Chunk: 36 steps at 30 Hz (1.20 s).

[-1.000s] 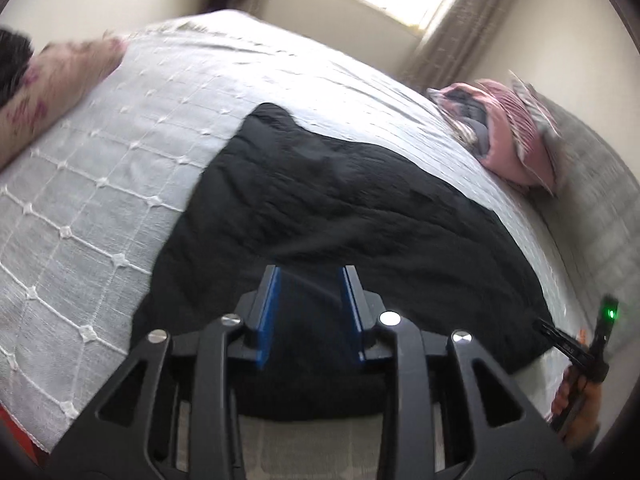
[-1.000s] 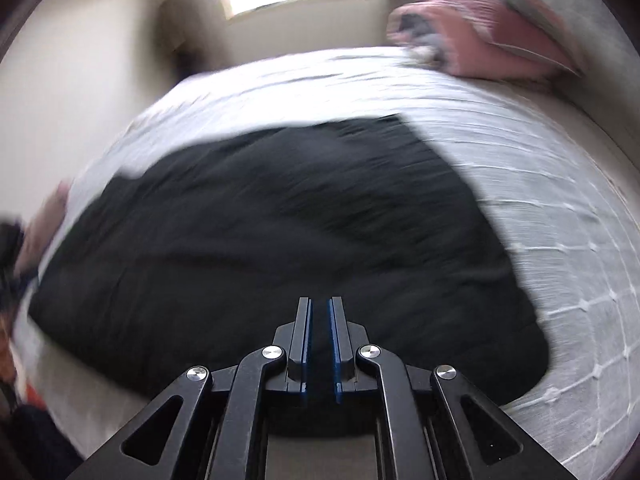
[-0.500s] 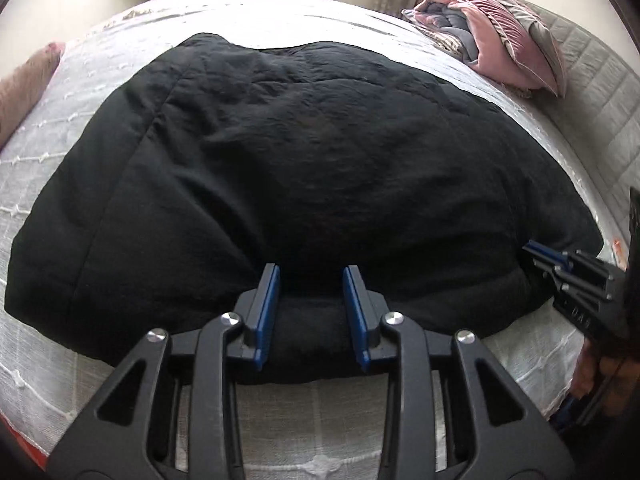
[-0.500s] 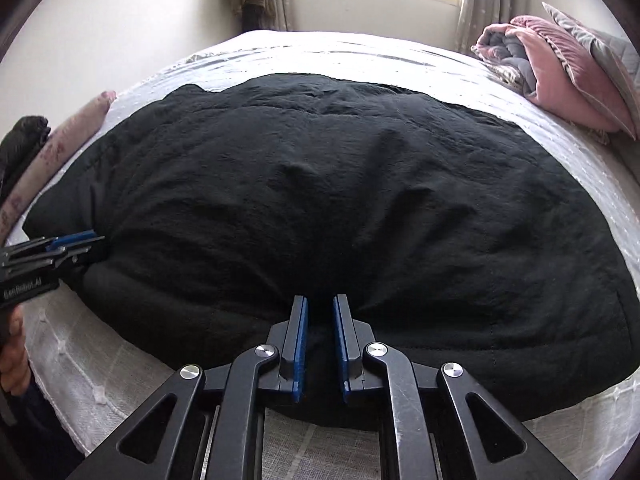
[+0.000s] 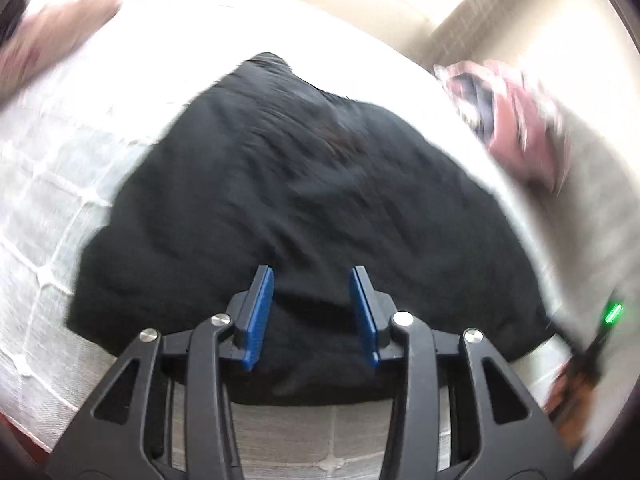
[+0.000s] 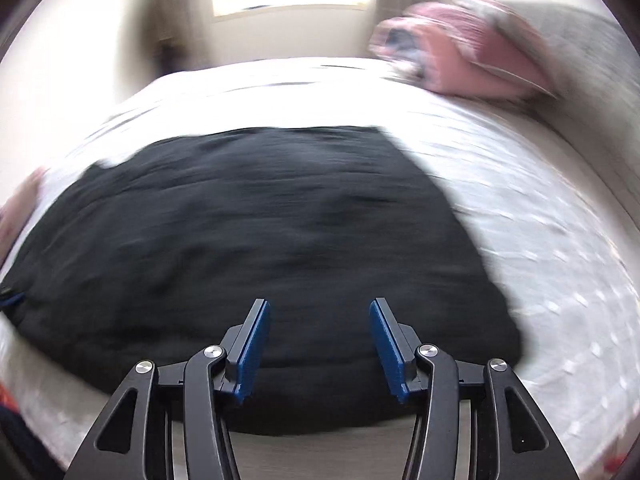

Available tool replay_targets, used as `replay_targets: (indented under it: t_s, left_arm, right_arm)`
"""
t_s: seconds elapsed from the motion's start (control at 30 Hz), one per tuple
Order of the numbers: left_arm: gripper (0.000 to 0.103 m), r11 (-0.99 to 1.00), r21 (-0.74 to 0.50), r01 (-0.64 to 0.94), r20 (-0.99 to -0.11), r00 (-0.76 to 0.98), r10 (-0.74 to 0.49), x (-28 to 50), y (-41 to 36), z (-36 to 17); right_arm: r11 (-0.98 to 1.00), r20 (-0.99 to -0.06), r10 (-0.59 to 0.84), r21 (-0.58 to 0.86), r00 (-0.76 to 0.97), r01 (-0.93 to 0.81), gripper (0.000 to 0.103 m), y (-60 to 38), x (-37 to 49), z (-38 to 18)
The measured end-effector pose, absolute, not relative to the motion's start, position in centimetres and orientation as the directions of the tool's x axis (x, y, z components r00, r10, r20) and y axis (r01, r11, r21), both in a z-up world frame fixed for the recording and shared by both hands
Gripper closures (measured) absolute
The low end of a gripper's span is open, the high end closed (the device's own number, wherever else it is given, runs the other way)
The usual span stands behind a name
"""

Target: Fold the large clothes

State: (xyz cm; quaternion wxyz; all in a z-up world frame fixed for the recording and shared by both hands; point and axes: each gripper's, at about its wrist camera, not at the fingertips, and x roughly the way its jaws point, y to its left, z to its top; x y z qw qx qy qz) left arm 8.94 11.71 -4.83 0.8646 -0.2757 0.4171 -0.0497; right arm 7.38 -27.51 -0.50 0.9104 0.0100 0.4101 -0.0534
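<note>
Left wrist view, heavy motion blur: white quilted bedspread (image 5: 60, 184) covers the bed and serves as the folding surface, broad and flat enough for a big garment. Black padded garment (image 5: 304, 200) lies spread across the near half of it, its near edge at the bed's front edge, likely so both grippers can reach that hem from where the person stands. Thick, soft and puffy by the look of it, so it should bulge at any fold rather than crease flat. Pink and grey pile of cushions or bedding (image 5: 516, 120) sits by the headboard side, well apart from the garment and out of the way. Right wrist view shows the same garment (image 6: 256, 240) from its other near corner, with the bedspread (image 6: 540, 220) bare to the right. Left gripper (image 5: 312, 312) points steeply down over the near hem; its jaws have just been opening and stand apart, blue pads not pressing the cloth, nothing pinched. Right gripper (image 6: 320, 340) pitches down likewise; its jaws have just been opening, wider than the left's, with only the garment's surface seen between them. Both hems appear let go, a fold just laid, I judge. Person's other hand (image 5: 576, 380) blurs at the left view's lower right.
</note>
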Motion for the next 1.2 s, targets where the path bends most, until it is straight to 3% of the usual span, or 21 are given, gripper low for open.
replay_targets:
  t_s: [0.07,0.17,0.23,0.37,0.47,0.73,0.9,1.07,1.2]
  left_arm:
    - [0.061,0.797,-0.580,-0.169,-0.669,0.657,-0.348,8.8,13.7,-5.1]
    - [0.061,0.801,-0.571,-0.181,-0.692,0.631,-0.351,9.2,13.7,-5.8]
    - [0.062,0.811,-0.551,-0.196,-0.720,0.603,-0.344,9.7,13.3,-6.5]
    - [0.062,0.785,-0.577,-0.226,-0.718,0.598,-0.356,10.1,13.5,-6.1]
    - [0.056,0.778,-0.589,-0.218,-0.700,0.618,-0.357,10.5,13.6,-4.8]
    - [0.049,0.891,-0.451,-0.049,-0.706,0.631,-0.323,17.0,7.8,-1.1]
    - [0.049,0.932,-0.363,-0.024,-0.749,0.603,-0.276,22.2,5.1,-1.6]
    - [0.049,0.928,-0.371,-0.020,-0.770,0.566,-0.296,26.8,4.2,-3.0]
    - [0.049,0.928,-0.366,-0.072,-0.818,0.501,-0.284,27.9,4.6,-5.9]
  right_arm:
    - [0.984,-0.747,-0.118,0.003,0.654,0.180,0.051,-30.7,6.7,-0.1]
    - [0.970,-0.790,-0.097,0.063,0.606,0.237,0.051,-33.8,6.7,-1.5]
    - [0.975,-0.844,-0.102,0.021,0.526,0.222,0.050,-34.1,8.1,-3.8]
    - [0.974,-0.838,-0.125,-0.003,0.531,0.225,0.048,-33.8,8.6,-3.4]
    - [0.970,-0.780,-0.198,-0.071,0.593,0.231,0.048,-32.3,8.2,-1.2]
    - [0.993,-0.702,0.031,0.102,0.712,0.058,0.050,-26.1,14.7,2.7]
    - [0.995,-0.740,0.089,0.098,0.666,-0.024,0.070,-22.4,20.9,1.7]
    - [0.985,-0.745,0.165,0.161,0.646,-0.066,0.070,-20.6,25.2,-0.1]
    - [0.990,-0.826,0.138,0.124,0.547,-0.062,0.071,-19.1,27.7,-2.9]
